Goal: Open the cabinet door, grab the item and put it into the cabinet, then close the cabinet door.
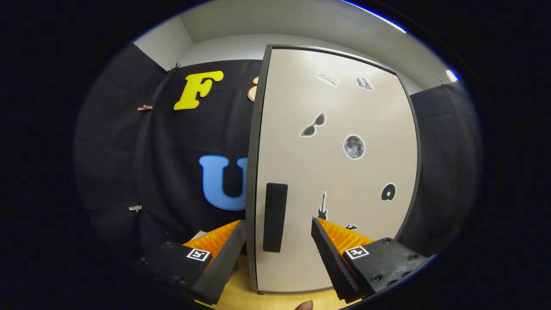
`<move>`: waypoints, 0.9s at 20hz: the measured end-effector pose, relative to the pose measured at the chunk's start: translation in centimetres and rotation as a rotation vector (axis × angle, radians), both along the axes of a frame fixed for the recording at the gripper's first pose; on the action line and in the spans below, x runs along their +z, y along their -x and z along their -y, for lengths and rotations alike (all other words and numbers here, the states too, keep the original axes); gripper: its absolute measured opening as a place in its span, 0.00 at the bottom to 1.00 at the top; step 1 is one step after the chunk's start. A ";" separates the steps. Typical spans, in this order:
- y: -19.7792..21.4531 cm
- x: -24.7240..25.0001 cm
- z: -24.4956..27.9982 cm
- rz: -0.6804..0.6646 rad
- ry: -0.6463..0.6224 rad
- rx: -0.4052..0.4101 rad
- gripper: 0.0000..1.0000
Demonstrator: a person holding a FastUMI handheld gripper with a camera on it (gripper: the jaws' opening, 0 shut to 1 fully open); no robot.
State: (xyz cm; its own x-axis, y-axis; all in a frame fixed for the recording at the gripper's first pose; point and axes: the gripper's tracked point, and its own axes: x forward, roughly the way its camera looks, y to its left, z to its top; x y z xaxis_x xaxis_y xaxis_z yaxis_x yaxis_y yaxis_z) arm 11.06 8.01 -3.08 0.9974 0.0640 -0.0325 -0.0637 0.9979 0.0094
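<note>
A tall pale cabinet door point(335, 172) with a dark frame stands right in front of me, shut as far as I can tell. Small stickers dot it: sunglasses, a moon, a guitar, a disc. A dark upright handle point(275, 217) sits near the door's left edge, low down. My gripper point(280, 226) is open, its two fingers spread to either side of that handle, the left finger point(224, 254) past the door's left edge, the right finger point(333, 258) in front of the door panel. Neither finger presses on the handle.
The cabinet stands on a light wooden tabletop point(245, 292). Black cloth walls hang to the left and right of the cabinet. A small reddish bit of something shows on the table just below the fingers point(304, 305).
</note>
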 end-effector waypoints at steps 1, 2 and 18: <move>-1.1 -0.4 -0.1 -0.004 -0.007 -0.012 0.97; -2.2 -0.9 -0.1 -0.009 -0.016 -0.024 0.97; -4.0 -2.7 -0.4 -0.038 -0.069 0.012 0.17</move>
State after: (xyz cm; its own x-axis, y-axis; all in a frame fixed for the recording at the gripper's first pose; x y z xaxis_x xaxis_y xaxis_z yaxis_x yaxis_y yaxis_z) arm 15.05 8.45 -5.82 0.9947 0.0791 -0.0652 -0.0737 0.9940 0.0810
